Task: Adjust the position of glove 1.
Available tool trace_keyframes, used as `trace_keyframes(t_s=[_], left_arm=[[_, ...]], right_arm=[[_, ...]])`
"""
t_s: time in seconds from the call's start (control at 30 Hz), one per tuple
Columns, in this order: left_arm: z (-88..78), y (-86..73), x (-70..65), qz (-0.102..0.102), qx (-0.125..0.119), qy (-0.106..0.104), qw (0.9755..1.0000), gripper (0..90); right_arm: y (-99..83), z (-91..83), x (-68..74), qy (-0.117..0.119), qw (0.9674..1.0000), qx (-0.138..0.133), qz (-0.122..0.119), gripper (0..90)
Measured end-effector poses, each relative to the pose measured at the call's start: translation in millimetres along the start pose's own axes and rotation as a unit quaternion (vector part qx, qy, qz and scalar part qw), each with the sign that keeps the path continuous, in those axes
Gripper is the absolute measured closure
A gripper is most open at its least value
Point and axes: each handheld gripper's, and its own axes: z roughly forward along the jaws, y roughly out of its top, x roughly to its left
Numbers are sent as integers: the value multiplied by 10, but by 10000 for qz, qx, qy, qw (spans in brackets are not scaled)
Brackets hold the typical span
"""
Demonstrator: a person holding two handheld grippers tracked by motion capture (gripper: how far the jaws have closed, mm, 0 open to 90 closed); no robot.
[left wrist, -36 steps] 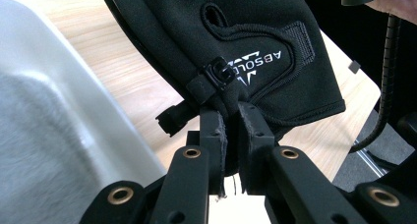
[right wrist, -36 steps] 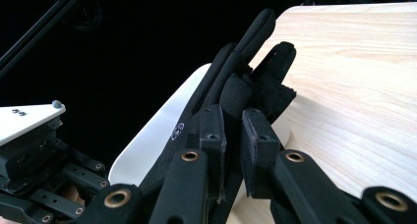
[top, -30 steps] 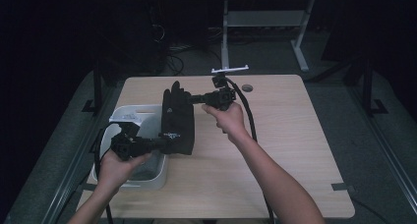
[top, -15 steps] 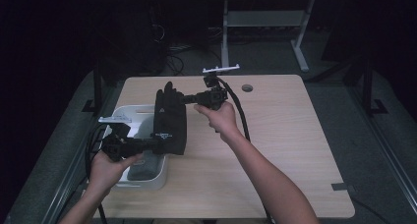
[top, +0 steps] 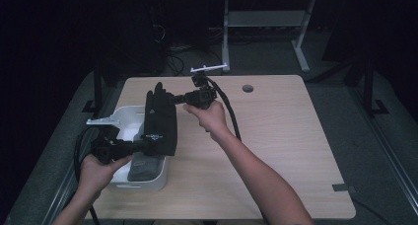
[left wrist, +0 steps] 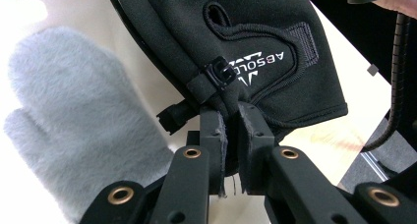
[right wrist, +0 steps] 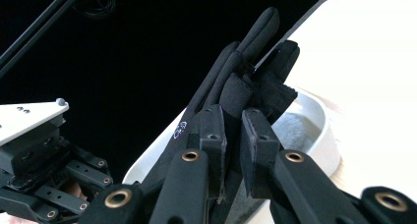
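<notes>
Black glove (top: 160, 117) hangs stretched left of centre in the high view, over the white tub (top: 129, 122) holding a grey mitten (top: 143, 167); bare surface (top: 286, 131) lies open rightward. Left gripper view: left gripper (left wrist: 231, 123) jaws pinch its cuff, mitten at left. Right gripper view: right gripper (right wrist: 232, 121) jaws clamp its fingers.

- My left gripper (top: 143, 145) sat low at the left, jaws clamped.
- My right gripper (top: 170, 99) reached leftward, forearm extended, jaws clamped too.
</notes>
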Motion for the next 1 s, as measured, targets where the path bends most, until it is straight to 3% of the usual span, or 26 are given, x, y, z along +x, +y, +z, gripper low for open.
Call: trace_keyframes(t_s=[1.0], left_arm=[[-208, -283, 281, -320, -22, 225, 9992, 827]], right_arm=[[-82, 477, 43, 104, 9994, 319, -1, 810]])
